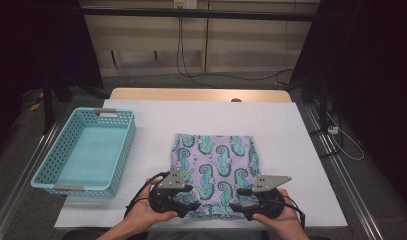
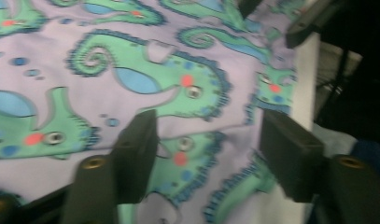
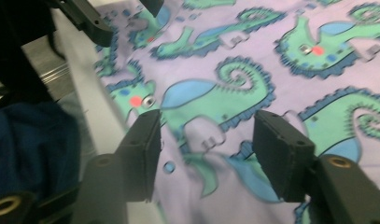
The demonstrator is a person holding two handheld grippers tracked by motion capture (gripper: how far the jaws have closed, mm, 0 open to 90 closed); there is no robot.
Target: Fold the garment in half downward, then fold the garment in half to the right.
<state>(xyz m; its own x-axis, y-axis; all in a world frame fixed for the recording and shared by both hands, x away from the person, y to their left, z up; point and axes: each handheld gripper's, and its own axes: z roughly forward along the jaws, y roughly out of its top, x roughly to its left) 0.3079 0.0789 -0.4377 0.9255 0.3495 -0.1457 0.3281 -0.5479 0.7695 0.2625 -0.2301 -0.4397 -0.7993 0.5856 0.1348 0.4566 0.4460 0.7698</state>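
Nearest, at six o'clock: left claw [image 1: 190,199] and right claw [image 1: 239,199], each in a hand, jaws apart over the near hem of the folded seahorse-print cloth [image 1: 216,162], gripping nothing; cloth visible between the jaws in both gripper views [image 2: 178,93] [image 3: 234,88]. Cloth flat on the white worktop [image 1: 291,130], slightly right of centre; turquoise basket [image 1: 86,150] well apart at nine o'clock.
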